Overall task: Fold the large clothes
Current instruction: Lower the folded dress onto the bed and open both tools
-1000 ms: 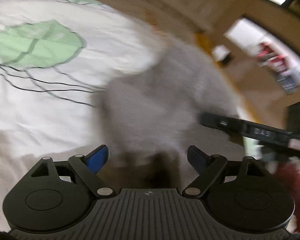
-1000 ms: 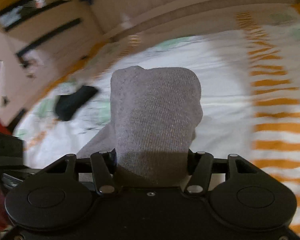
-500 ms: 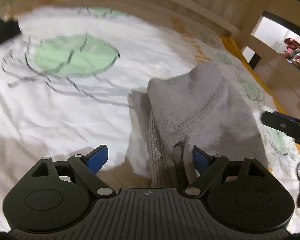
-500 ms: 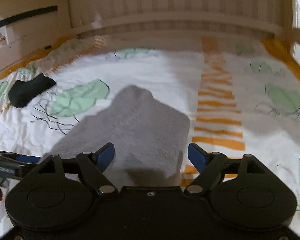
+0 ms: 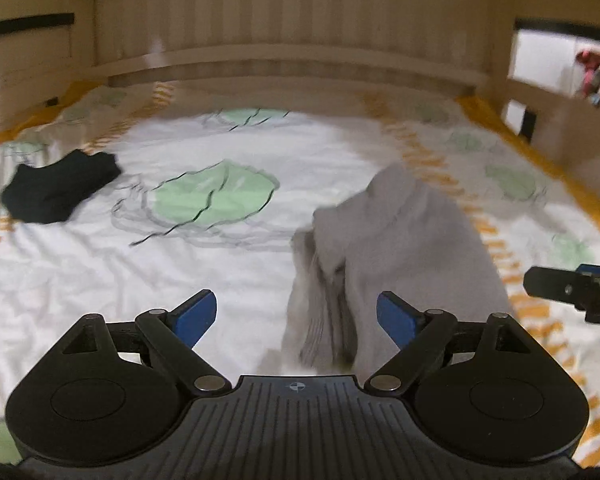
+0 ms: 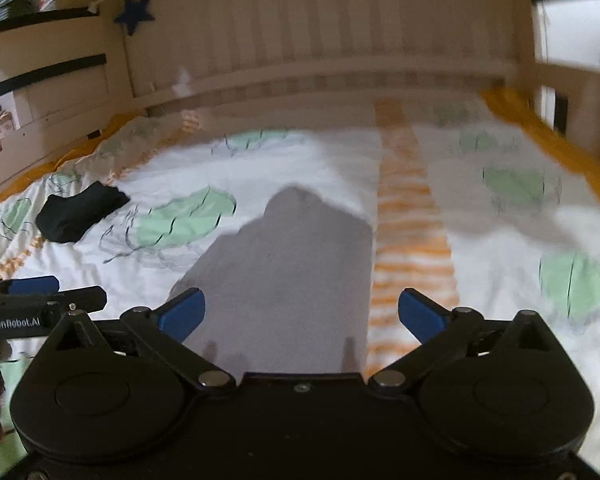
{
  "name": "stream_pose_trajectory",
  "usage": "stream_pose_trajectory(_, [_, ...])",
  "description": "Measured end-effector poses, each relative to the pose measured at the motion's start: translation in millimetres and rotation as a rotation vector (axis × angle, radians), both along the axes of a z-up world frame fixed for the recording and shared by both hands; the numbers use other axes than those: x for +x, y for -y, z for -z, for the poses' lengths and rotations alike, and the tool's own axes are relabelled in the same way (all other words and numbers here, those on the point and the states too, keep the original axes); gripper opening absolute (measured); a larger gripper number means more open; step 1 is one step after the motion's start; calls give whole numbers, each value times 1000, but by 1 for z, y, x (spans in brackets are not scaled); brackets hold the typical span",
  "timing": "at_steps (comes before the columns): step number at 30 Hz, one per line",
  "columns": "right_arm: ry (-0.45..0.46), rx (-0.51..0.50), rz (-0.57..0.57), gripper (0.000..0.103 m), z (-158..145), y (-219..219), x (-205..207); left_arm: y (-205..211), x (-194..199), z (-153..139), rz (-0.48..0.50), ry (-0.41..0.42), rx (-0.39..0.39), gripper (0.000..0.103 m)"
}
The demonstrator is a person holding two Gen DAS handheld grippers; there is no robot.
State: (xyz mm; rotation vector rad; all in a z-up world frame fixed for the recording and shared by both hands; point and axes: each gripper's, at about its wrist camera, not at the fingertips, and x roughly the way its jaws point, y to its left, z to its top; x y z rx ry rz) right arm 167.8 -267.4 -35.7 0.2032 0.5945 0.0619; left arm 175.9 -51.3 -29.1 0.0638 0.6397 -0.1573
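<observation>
Both tools are seen with jaws spread and nothing gripped: the left gripper [image 5: 296, 316] and the right gripper [image 6: 300, 314] are held just above the bed [image 6: 320, 160], side by side. The grey garment [image 6: 284, 272] is laid folded on the white sheet, beside the orange stripe [image 6: 408, 216], its near end lying in front of both grippers and its far end drawn to a soft peak. In the left view, loose layers are seen bunched along the garment's left edge [image 5: 320, 300], so the fold is judged untidy there; if that side is pinched carelessly, only the top layer may be caught and the stack pulled open. The blur in both views suggests motion, and a finger could snag the ribbed edge if it is dragged low across the cloth. A black item [image 5: 56, 192] is lying well apart to the left, near the sheet's edge. Wide open sheet is left beyond and to the right of the garment, bounded by the slatted board [image 6: 320, 60] at the far end and a rail [image 5: 560, 120] on the right.
</observation>
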Motion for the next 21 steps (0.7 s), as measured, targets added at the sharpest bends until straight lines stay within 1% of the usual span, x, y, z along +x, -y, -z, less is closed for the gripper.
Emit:
stream_pose_trajectory(4, [-28,70,23,103,7,-4,-18,14,-16,6,-46,-69,116,87])
stream_pose_trajectory(6, [-42,79,35,102,9,-6,-27,17,-21,7,-34,-98,139,87])
stream_pose_trajectory(9, [-53,57,43,103,9,-11,-40,14,-30,7,-3,-109,105,87])
stream_pose_trajectory(13, [-52,-2,62,103,4,-16,-54,12,-39,4,5,-127,67,87])
stream_pose_trajectory(21, [-35,-65,92,103,-6,-20,-74,10,-57,-3,19,-114,36,87])
